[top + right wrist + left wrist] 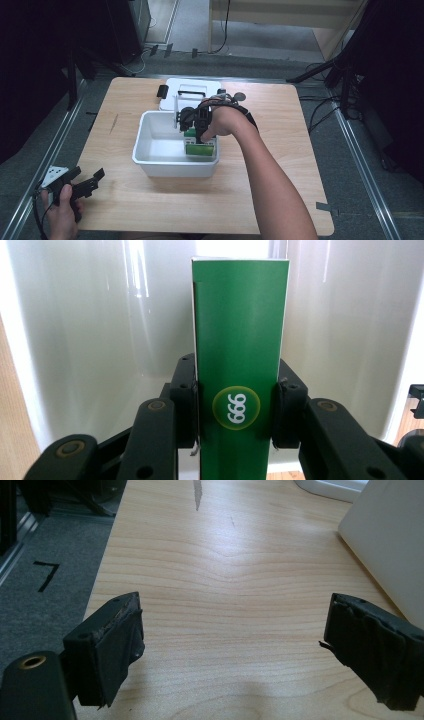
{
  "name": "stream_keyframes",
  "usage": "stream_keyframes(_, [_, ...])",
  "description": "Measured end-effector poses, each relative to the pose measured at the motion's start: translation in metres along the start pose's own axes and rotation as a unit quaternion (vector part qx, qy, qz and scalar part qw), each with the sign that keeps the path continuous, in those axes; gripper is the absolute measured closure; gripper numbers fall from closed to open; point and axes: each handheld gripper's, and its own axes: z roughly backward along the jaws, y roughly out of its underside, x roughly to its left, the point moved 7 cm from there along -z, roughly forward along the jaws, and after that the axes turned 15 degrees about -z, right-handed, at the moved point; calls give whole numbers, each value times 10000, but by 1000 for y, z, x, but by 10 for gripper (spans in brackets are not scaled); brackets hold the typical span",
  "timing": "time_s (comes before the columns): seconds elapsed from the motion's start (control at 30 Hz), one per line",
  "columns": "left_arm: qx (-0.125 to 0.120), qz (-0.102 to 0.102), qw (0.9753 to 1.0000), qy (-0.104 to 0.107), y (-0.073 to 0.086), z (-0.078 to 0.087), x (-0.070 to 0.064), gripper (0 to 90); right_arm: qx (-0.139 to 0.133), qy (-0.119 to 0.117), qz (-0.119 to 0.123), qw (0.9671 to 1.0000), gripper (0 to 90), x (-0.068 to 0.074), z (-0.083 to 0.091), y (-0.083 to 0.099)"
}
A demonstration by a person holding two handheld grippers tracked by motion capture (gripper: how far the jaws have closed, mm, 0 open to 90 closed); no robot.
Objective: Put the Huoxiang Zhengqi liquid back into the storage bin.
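right claw (235, 407) clamped on green box (239, 340), box upright between its jaws, inside white bin (150, 150) | left claw (230, 645) wide open, holding nothing, over bare surface (225, 580) beside bin | step: likely placing box in bin | next: lower, then release

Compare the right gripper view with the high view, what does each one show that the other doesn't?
Right gripper view alone: the green box's round "999" logo, and both pads clamped on its sides.
High view alone: the white lid behind the bin, the left gripper open near the wooden table's front left corner, and the forearm.
Both: the right gripper holding the box inside the white bin.
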Motion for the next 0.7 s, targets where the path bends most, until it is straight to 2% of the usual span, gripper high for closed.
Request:
stream_keyframes(0.5, [-1,-6,10000,3,0,0,0,99,17,-12,-52,10000,620,-1,-5,0])
stream_keyframes(0.7, [6,-12,10000,-2,0,0,0,99,-89,48,-186,9998,563,-7,3,3])
